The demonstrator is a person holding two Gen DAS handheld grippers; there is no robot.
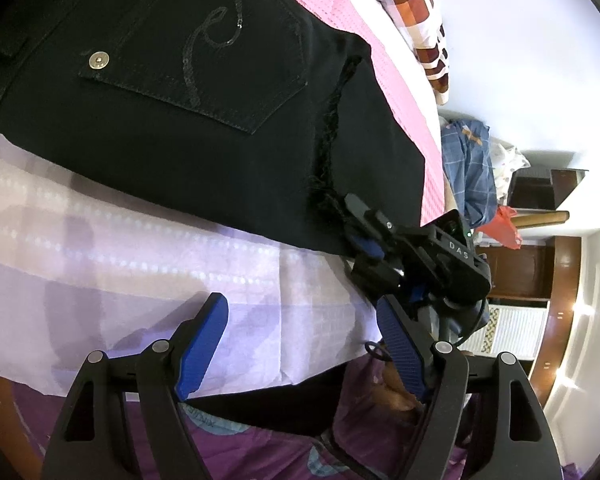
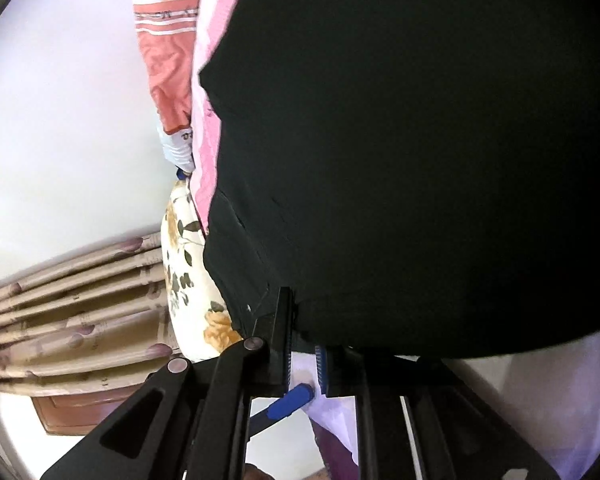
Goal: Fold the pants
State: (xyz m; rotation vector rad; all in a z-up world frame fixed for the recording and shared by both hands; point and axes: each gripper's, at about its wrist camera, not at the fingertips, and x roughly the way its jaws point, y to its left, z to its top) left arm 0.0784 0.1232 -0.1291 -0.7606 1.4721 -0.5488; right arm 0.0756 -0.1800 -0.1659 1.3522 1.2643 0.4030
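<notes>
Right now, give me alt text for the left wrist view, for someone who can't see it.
Black pants, back pocket up, lie on a pink and lilac bed cover. The left gripper hovers open and empty in front, while the right gripper pinches the pants' frayed edge.

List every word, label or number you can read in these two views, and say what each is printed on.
"DAS": white letters on the black body of the right claw, left wrist view.
Lettering on the striped edge of the orange cloth, right wrist view: too blurred to read.
Print on the purple cloth under the left claw: too small to read.
The black pants carry a sequin swirl, no text.
</notes>
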